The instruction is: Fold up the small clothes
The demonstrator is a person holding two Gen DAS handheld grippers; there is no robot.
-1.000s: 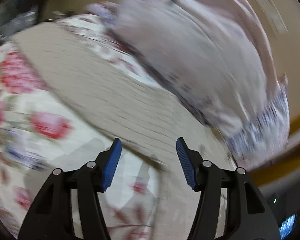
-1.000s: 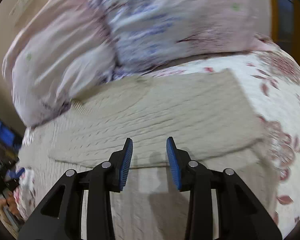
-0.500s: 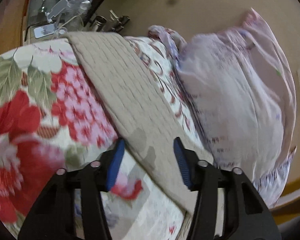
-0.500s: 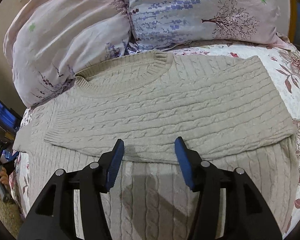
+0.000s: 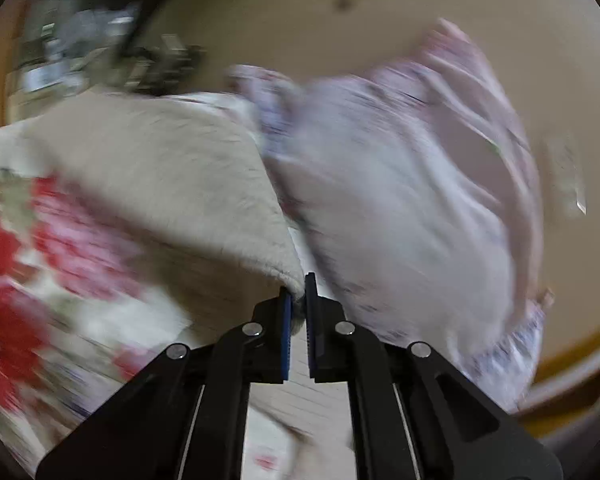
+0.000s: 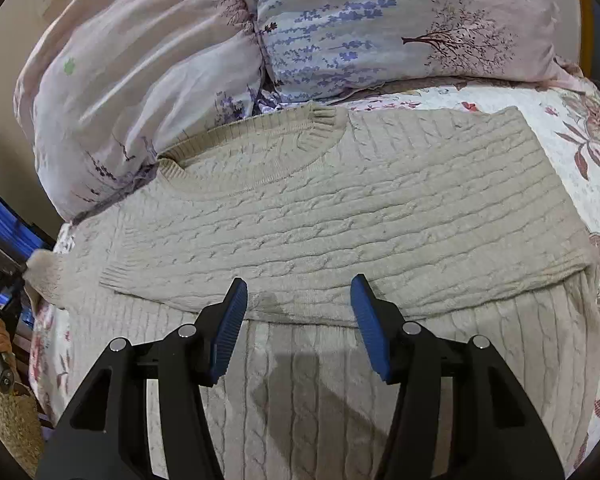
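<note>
Pinching a corner of the beige cable-knit sweater point(image 5: 172, 184), your left gripper point(image 5: 296, 300) has its blue pads squeezed together on the knit, right beside the blurry lilac pillow point(image 5: 400, 208). Your right gripper point(image 6: 298, 304) is spread wide, hovering over the sweater point(image 6: 340, 216), which lies flat on the white floral quilt point(image 6: 572, 120) with one sleeve folded across the chest and its collar touching the lavender-print pillows point(image 6: 340, 32).
</note>
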